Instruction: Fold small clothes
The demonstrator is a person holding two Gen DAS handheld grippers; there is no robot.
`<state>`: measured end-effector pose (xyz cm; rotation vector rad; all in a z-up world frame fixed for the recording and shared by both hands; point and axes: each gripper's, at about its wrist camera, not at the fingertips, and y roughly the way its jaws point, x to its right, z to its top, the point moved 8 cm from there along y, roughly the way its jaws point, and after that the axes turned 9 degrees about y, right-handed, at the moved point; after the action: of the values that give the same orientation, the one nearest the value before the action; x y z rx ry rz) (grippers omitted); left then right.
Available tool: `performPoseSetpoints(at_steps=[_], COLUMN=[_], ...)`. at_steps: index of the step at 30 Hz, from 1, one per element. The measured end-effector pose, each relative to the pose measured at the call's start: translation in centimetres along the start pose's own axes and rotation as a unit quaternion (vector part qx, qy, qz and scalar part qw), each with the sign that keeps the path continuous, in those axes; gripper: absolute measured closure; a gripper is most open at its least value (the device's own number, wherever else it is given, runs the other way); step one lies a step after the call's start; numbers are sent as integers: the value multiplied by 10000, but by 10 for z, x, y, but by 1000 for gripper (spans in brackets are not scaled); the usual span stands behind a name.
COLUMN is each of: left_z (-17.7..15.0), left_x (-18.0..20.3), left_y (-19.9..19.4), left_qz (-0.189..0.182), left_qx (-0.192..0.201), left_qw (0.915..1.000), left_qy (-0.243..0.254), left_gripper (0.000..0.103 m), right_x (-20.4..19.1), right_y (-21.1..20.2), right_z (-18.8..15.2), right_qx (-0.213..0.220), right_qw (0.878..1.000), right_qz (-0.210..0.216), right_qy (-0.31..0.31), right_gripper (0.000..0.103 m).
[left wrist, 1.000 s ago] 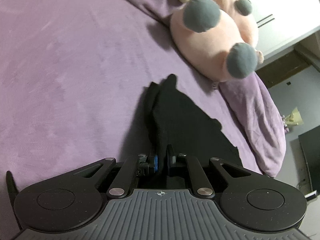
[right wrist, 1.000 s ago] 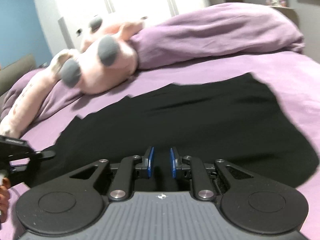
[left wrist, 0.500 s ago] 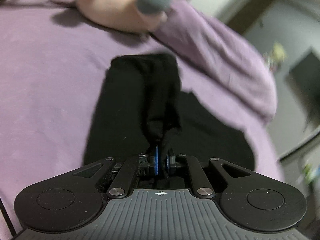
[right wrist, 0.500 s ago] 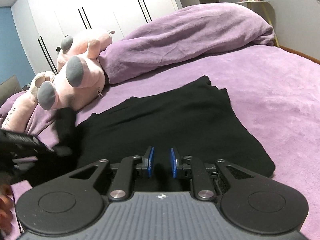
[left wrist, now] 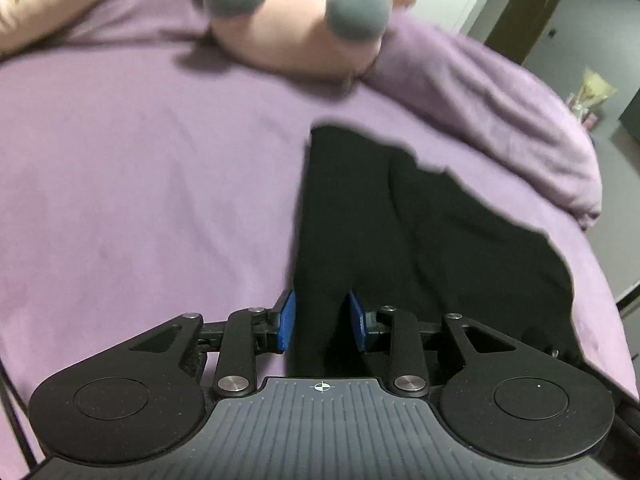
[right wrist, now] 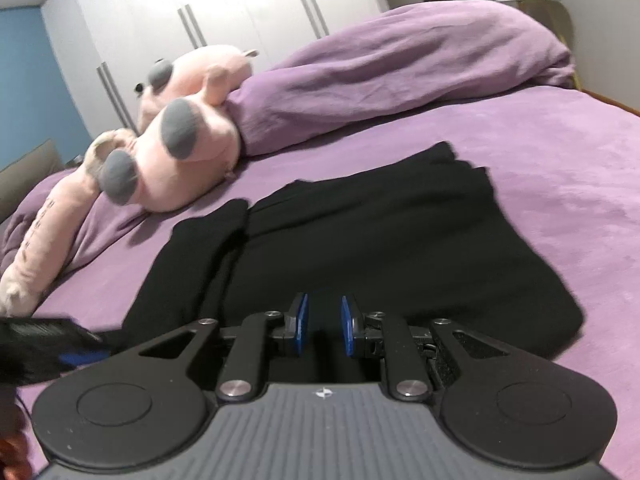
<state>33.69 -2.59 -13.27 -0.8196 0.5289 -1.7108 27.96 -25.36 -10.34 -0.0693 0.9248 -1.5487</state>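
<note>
A black garment (left wrist: 432, 240) lies flat on the purple bed (left wrist: 140, 184). A long folded part of it (left wrist: 340, 200) rests along its left side. My left gripper (left wrist: 322, 326) hovers low over the near end of that folded part. Its jaws are opening: black cloth lies between the blue pads, which do not press on it. In the right wrist view the garment (right wrist: 380, 248) spreads ahead of my right gripper (right wrist: 324, 330). The jaws stand a little apart over the near hem, their inner faces bare. The left gripper (right wrist: 68, 344) shows blurred at the lower left.
A pink plush toy with grey feet (left wrist: 296, 28) (right wrist: 188, 152) lies beyond the garment. Beside it is a rolled purple duvet (left wrist: 500, 120) (right wrist: 400, 80). White wardrobe doors (right wrist: 200, 12) stand behind the bed. The bed's edge drops away on the right (left wrist: 616, 304).
My left gripper carried the pinched black cloth across and laid it along the garment, then its jaws parted. The right gripper shifted slightly and its gap is unchanged.
</note>
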Motion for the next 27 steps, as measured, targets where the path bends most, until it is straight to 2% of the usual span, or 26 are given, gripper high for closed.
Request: performPoseSetpoints(at_steps=[1,3,5,6,8,10,12,14,15,16,17,18,20,22,23,25,27], left_z=[-4,-8,-11,-12,-13,-12,-9,-8,-9,-9,-8,-8,-9,-10,-11,-14,-14], left_x=[5,21,25,22,7,-11,-24,-28,-29,-29,-27,-25,-24,-21,-21,-21,-21], left_y=[3,6,7,7,1,-4,-11,-10,-9,-7,-5,-4,-4,-3,-1,0,-2], left_qz=[-87,-122,-75,-151,-316,-231,-111,-155,-177,-194,-204,-212,-264,-344,-360,-377,-391], left_qx=[-18,47,36,41,18,92,184,162,136,112,102,98,92,114,95,32,37], left_qw=[10000,9990,9976,9982,9994,9993,9988,9983,9982,9983,9985,9988,9990,9987,9987,9988,9990], left_qy=[-19,426,686,574,115,-262,-436,-539,-562,-546,-490,-423,-357,-347,-345,-301,-208], left_gripper=[68,46,45,45,46,46,45,45,45,45,45,45,45,44,43,42,42], right_x=[-3,-7,-9,-9,-14,-20,-27,-38,-43,-49,-54,-59,-64,-55,-49,-37,-40], right_y=[1,5,16,16,10,9,16,28,35,40,43,44,38,32,33,41,37], right_z=[-2,-8,-17,-17,-11,-5,-5,-11,-16,-22,-27,-29,-29,-23,-23,-33,-32], right_qx=[-31,-188,-681,-714,-707,-784,-990,-1329,-1423,-1463,-1478,-1462,-1374,-1300,-1328,-1476,-1491], right_qw=[10000,9997,9974,9973,9964,9913,9819,9712,9705,9730,9753,9773,9757,9691,9688,9804,9803], right_qz=[12,-6,4,54,449,901,1257,1533,1518,1437,1388,1350,1559,1809,1748,1110,1226], right_qy=[-51,-154,-220,-157,116,559,1013,1253,1216,1060,878,727,689,1058,1146,691,418], right_gripper=[86,85,84,83,82,75,64,59,59,60,71,91,93,93,93,93,90])
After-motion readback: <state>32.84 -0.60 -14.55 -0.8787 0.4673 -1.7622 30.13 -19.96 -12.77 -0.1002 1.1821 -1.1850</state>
